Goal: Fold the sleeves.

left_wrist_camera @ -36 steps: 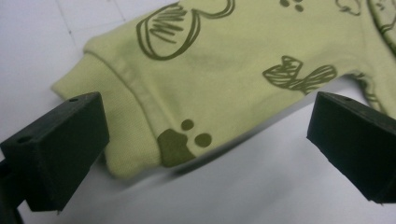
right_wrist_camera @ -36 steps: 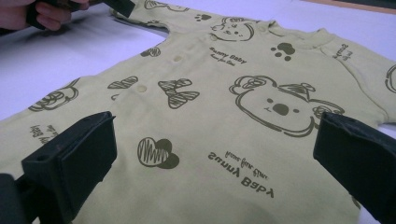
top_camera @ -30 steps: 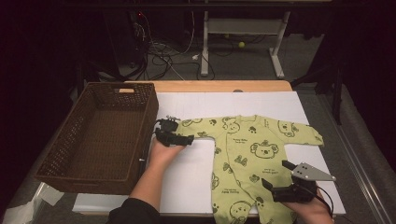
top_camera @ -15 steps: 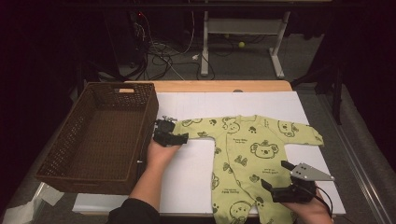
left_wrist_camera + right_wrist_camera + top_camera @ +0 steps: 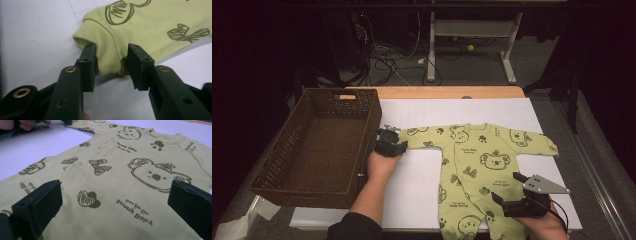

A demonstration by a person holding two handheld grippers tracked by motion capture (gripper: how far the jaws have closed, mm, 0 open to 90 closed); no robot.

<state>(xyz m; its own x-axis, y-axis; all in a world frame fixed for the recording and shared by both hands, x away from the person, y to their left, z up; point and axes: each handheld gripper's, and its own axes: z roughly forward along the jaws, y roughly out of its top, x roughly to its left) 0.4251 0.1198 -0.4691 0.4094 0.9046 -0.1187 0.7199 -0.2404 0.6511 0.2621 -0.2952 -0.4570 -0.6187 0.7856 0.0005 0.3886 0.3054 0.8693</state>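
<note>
The green baby romper point(image 5: 477, 165) lies flat at centre-right of the tabletop point(image 5: 422, 175). The left gripper point(image 5: 110, 61) has just been closing and now pinches the sleeve cuff point(image 5: 105, 50); the right gripper point(image 5: 507, 192) hovers wide open, empty, over the leg. Judged next: fold the sleeve inward.

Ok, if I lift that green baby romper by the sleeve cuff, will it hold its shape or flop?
Probably flop: the romper is thin knit lying flat, so it should drape and trail. The cuff already bunches between the left hand-held gripper as its jaws have just been closing. Likely light, not slippery.
</note>
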